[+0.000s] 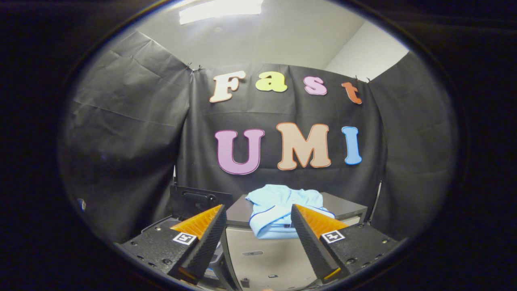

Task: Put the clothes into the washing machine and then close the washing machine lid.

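Hovering with your gripper (258, 220) spread wide, pinching nothing.
Light blue clothes (282, 212) lie bunched just ahead of your fingers, in line with the gap, draped over the front edge of a dark-topped cabinet (347, 206). A raised dark panel (198, 200), maybe the washer lid, stands beyond your left finger. Nothing sits between your fingers and the clothes; black cloth wall (121, 141) behind.

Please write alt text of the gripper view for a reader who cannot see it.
The open gripper points at a light blue garment heaped on a grey cabinet top, just beyond the fingertips and untouched. An open dark lid stands to its left, before the black cloth wall.
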Tool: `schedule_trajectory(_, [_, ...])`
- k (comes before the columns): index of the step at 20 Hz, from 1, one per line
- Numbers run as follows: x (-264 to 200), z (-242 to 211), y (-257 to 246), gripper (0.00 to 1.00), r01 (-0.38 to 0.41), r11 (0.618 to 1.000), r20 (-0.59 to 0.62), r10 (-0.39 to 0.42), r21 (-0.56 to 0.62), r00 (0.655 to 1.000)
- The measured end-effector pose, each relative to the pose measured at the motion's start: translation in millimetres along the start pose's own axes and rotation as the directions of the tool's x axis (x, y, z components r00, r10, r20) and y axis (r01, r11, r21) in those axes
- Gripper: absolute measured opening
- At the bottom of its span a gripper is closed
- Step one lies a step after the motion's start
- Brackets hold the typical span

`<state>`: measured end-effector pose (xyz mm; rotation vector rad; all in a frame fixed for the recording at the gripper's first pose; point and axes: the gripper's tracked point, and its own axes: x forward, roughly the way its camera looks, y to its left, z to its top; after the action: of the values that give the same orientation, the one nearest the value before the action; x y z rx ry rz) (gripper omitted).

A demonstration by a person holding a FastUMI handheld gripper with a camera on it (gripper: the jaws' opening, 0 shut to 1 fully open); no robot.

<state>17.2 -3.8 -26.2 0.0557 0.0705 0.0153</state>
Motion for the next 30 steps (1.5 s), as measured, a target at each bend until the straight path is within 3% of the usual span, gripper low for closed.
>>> schedule_trajectory(8, [101, 15, -30, 0.96, 0.027, 0.999, -0.079, -0.029, -0.03, 0.996])
schedule_trajectory(13, [177, -19, -42, 0.97, 0.021, 0.999, -0.229, -0.03, -0.041, 0.973])
schedule_trajectory(16, [204, -45, -49, 0.97, 0.023, 0.999, -0.343, -0.038, -0.048, 0.939])
schedule_trajectory(24, [234, -96, -81, 0.97, 0.071, 0.993, -0.505, -0.107, -0.089, 0.856])
schedule_trajectory(30, [233, -118, -79, 0.98, 0.068, 0.996, -0.56, -0.085, -0.05, 0.824])
